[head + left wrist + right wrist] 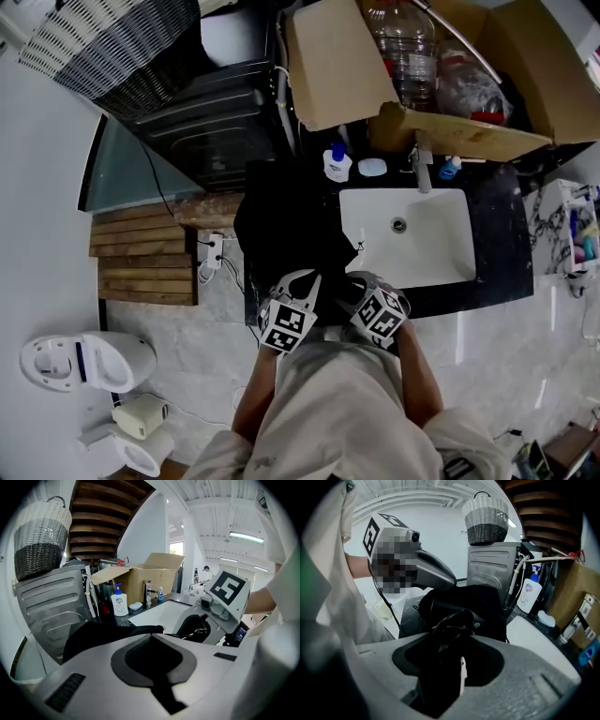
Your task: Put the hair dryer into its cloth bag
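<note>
The black cloth bag [286,220] lies crumpled on the dark counter left of the sink; it also shows as a dark heap in the left gripper view [105,632] and the right gripper view [473,599]. My right gripper [454,660] is shut on the black hair dryer [459,625], whose coiled cord loops over the jaws right in front of the bag. From the left gripper view the dryer [194,627] hangs under the right gripper [220,604]. My left gripper [151,639] is shut at the bag's near edge; I cannot tell whether it pinches cloth. Both grippers [309,281] [361,283] sit side by side at the counter's front.
A white sink [445,248] with a faucet [422,164] lies right of the bag. A soap bottle [337,164] and an open cardboard box [328,66] stand at the back. A washing machine [211,122] with a woven basket [112,47] is on the left.
</note>
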{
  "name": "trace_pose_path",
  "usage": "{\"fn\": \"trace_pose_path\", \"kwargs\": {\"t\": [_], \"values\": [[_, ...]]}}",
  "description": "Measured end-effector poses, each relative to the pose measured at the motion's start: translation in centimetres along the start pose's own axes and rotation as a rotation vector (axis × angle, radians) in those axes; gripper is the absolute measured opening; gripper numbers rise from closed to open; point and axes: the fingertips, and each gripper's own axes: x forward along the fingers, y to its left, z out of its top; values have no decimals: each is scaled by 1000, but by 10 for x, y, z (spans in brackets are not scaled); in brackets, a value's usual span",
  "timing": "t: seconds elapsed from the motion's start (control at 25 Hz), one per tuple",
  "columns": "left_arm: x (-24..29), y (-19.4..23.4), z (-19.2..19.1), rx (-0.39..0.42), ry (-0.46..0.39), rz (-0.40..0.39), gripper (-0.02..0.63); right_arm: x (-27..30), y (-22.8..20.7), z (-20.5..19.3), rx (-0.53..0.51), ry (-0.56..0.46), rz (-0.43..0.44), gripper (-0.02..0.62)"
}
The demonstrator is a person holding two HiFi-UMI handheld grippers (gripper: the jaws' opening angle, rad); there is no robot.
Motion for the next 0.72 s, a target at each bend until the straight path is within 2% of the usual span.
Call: {"fn": "trace_pose_path", "kwargs": {"t": [0.72], "values": [[-1,-5,-4,-27,-11,-10,6,25,-16,21,4,-16,-51,192]]}}
